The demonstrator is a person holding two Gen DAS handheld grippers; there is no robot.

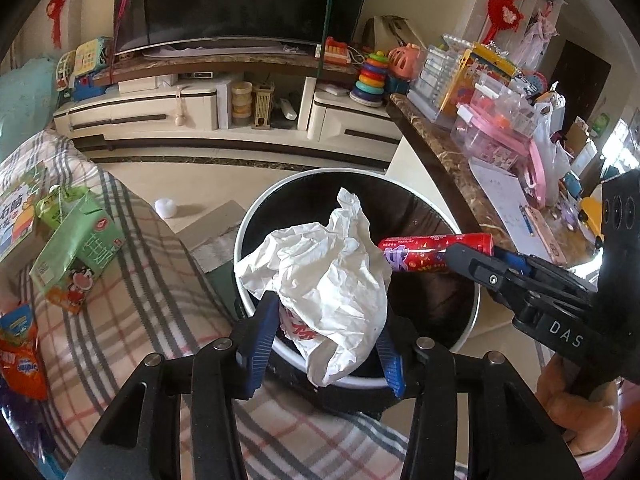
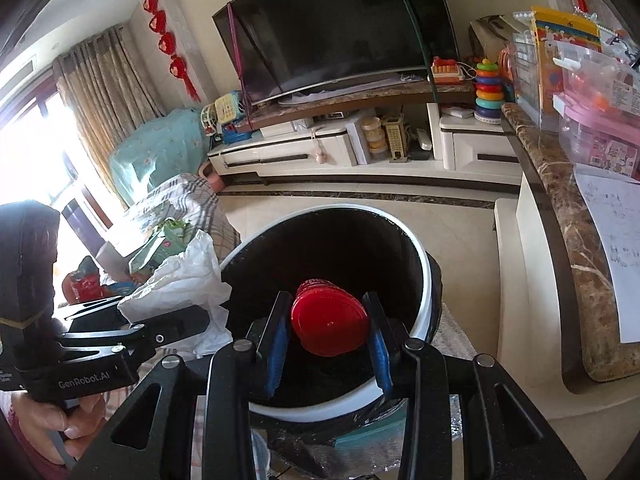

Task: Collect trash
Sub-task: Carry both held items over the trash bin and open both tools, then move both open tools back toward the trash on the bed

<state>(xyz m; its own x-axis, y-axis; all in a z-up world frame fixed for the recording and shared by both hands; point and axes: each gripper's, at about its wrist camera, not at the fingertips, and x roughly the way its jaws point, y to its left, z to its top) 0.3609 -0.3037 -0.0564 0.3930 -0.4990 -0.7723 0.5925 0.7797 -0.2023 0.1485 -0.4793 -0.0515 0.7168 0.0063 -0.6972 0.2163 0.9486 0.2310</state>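
Note:
A round bin [image 1: 256, 216] with a white rim and black liner stands on the floor; it also shows in the right wrist view [image 2: 416, 248]. My left gripper [image 1: 326, 332] is shut on a crumpled white plastic bag [image 1: 320, 268] and holds it over the bin's near rim. My right gripper [image 2: 330, 328] is shut on a red cylindrical tube [image 2: 330, 322] over the bin's opening. In the left wrist view the right gripper [image 1: 472, 258] comes in from the right with the tube [image 1: 424, 252]. In the right wrist view the left gripper [image 2: 176, 326] and bag [image 2: 188, 280] sit at left.
A plaid blanket [image 1: 132, 280] at left carries a green milk carton [image 1: 76, 252], an orange snack bag [image 1: 20, 352] and a book. A marble counter [image 1: 440, 148] crowded with boxes runs along the right. A white ball [image 1: 166, 207] and cardboard lie on the floor.

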